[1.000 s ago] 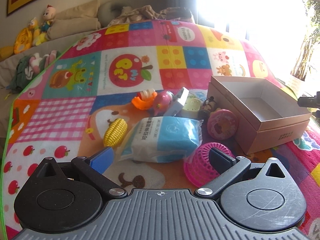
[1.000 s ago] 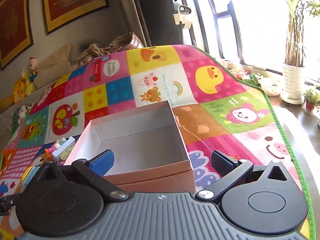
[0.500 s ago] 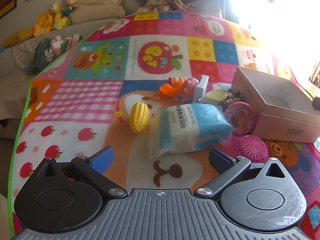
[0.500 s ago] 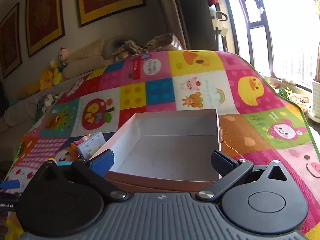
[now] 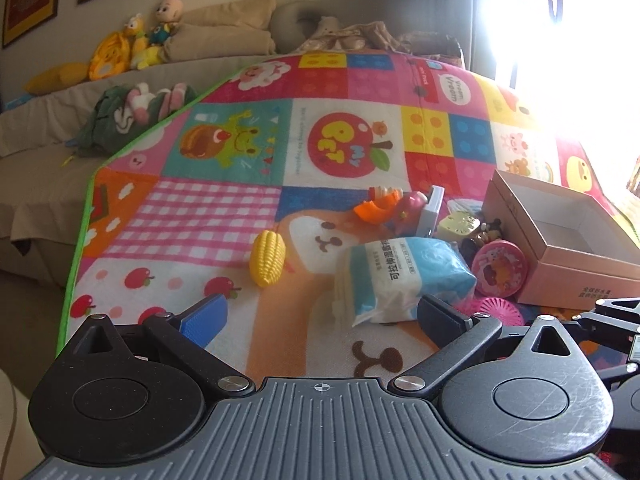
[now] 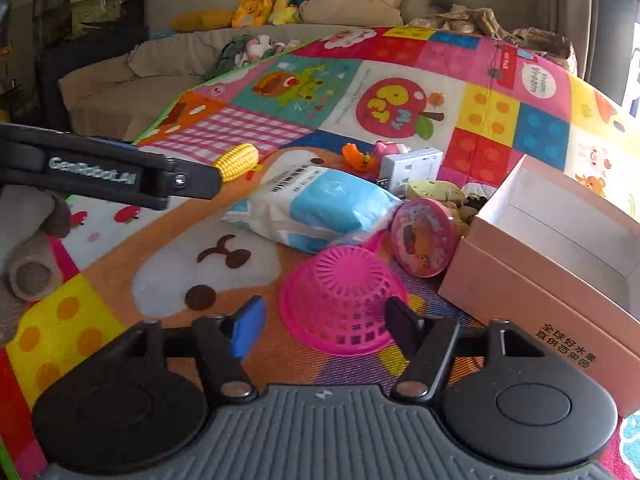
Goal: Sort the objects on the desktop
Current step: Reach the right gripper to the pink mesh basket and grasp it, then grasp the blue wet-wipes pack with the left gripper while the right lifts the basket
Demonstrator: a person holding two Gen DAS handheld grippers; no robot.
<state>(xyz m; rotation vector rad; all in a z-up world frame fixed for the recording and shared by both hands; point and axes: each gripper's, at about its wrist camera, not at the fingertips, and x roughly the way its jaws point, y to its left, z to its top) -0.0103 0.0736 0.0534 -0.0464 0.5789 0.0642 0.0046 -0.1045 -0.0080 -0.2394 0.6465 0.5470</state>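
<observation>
Right gripper point(image 6: 324, 326) fingers are closing around the upturned pink plastic mesh basket point(image 6: 340, 300), pads not yet pressing; a second ago they framed the open pink cardboard box point(image 6: 560, 248). Left gripper point(image 5: 326, 318) fingers stay spread, empty, above the colourful play mat point(image 5: 192, 216). Small toys behind the blue-white wipes pack point(image 5: 404, 276) are hard to make out.

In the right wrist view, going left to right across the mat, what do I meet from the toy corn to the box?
Yellow toy corn → blue-and-white wipes pack → round pink tin → open pink cardboard box.
</observation>
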